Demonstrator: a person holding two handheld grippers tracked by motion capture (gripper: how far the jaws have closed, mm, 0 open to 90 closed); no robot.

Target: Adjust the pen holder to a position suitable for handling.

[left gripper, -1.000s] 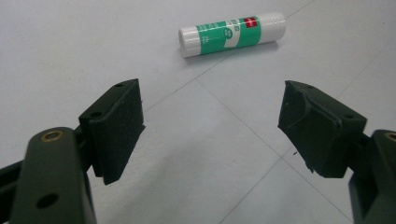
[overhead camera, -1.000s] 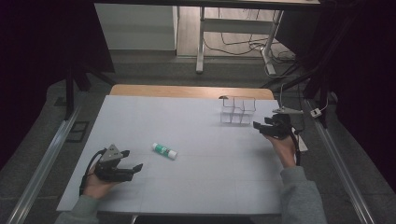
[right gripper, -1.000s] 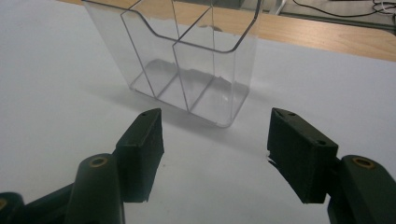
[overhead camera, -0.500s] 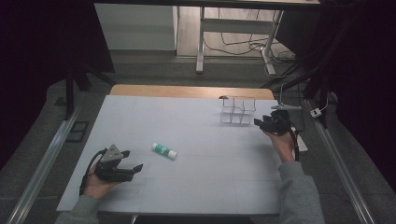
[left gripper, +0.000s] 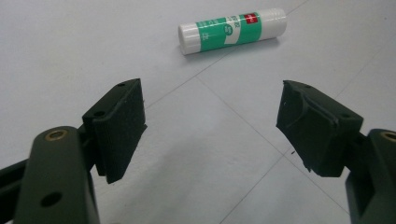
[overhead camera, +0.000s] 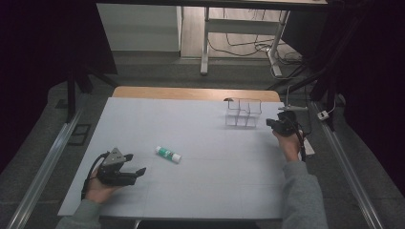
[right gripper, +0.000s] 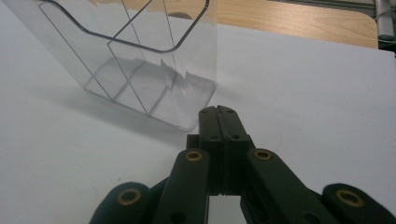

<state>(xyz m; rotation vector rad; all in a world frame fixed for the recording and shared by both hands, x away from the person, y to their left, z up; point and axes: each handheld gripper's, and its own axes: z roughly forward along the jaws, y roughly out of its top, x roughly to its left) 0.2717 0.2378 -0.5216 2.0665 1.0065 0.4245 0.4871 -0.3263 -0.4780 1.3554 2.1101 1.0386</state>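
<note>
glue stick (left gripper: 232,31): white, green band, small red patch, lies ahead of the left gripper (left gripper: 212,135) | left gripper: black pads, dark green arms, brass dots | box (right gripper: 140,60): see-through, just ahead of the right gripper (right gripper: 220,116) | right gripper: black, brass dots | table (overhead camera: 200,119): pale grey, wood strip (overhead camera: 191,93) at the far edge

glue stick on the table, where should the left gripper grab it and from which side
Grip the glue stick across its green-labelled middle, coming from above with a jaw on each long side. It lies flat on the table, a round tube, so a hold near either end would likely let it roll or pivot. The left gripper is open with nothing between its jaws, and the stick lies just ahead.
</note>
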